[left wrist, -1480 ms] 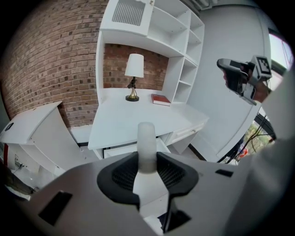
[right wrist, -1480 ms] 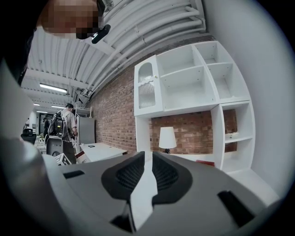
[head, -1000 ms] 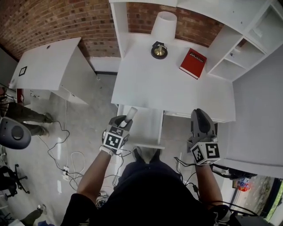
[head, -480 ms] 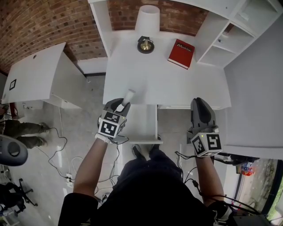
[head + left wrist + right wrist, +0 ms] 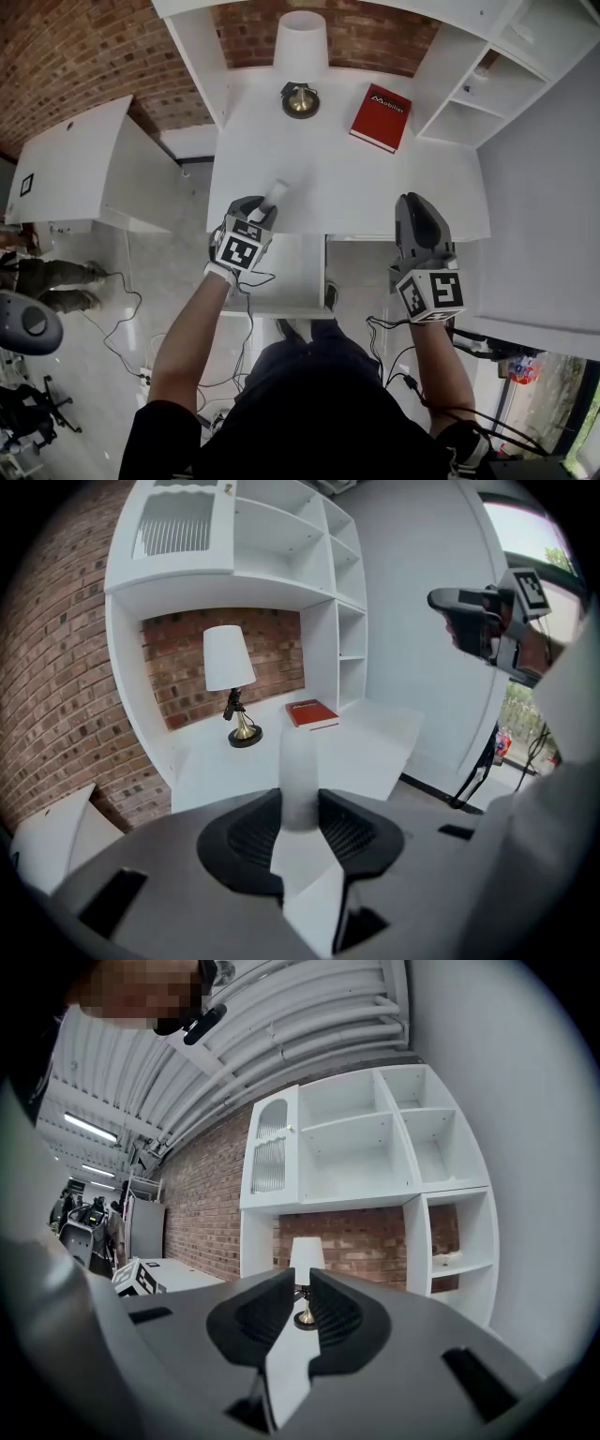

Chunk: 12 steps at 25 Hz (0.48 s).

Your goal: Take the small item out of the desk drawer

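Note:
The small item is a white cylinder (image 5: pixel 273 196), and my left gripper (image 5: pixel 261 214) is shut on its lower end. It hangs over the front edge of the white desk top (image 5: pixel 366 183), just past the open drawer (image 5: pixel 289 274). In the left gripper view the cylinder (image 5: pixel 300 771) stands up between the dark pads of that gripper (image 5: pixel 300 803). My right gripper (image 5: pixel 412 204) hovers at the desk's front edge to the right. Its jaws (image 5: pixel 302 1302) are nearly together with nothing between them. It also shows as the right gripper (image 5: pixel 478 621) in the left gripper view.
A white lamp (image 5: pixel 300 42) with a brass base (image 5: pixel 300 100) and a red book (image 5: pixel 380 117) sit at the back of the desk. White shelves (image 5: pixel 487 103) rise at the right. A second white table (image 5: pixel 84 164) stands left, with cables (image 5: pixel 131 309) on the floor.
Both grippers have moved forward toward the desk. The left one has carried the white cylinder from over the open drawer to over the desk top's front edge. The drawer stays open.

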{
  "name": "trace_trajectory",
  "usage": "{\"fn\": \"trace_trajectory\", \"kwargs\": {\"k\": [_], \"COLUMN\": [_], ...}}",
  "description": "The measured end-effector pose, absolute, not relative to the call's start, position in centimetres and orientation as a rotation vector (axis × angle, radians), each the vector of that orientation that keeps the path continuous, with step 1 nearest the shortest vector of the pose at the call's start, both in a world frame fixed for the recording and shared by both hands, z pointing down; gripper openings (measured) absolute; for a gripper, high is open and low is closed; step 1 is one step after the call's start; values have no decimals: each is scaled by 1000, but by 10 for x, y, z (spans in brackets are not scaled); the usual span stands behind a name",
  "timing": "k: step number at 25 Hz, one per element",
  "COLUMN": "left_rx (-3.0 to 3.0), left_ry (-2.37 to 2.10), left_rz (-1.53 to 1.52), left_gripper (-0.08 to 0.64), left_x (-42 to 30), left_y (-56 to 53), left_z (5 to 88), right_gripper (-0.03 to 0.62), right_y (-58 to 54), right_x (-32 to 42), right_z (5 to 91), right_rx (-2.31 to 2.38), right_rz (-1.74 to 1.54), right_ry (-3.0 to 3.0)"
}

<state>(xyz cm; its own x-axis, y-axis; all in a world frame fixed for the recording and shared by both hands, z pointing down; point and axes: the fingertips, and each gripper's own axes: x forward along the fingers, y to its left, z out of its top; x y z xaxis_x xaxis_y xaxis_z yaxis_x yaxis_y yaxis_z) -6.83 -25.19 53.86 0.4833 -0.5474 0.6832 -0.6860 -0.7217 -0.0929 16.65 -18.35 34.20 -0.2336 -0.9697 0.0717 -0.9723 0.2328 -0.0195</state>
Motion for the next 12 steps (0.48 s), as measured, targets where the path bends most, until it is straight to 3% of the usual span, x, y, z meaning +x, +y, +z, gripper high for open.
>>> {"fn": "trace_trajectory", "kwargs": {"k": [12], "left_rx": [2382], "left_ry": [-1090], "left_rz": [1170], "left_gripper": [124], "left_x": [-34], "left_y": [-320], "left_z": [603], "right_gripper": [44], "right_y": [-242], "right_x": [208], "right_z": [374], "right_rx": [1865], "right_rz": [217], "right_ry": [-2460]}}
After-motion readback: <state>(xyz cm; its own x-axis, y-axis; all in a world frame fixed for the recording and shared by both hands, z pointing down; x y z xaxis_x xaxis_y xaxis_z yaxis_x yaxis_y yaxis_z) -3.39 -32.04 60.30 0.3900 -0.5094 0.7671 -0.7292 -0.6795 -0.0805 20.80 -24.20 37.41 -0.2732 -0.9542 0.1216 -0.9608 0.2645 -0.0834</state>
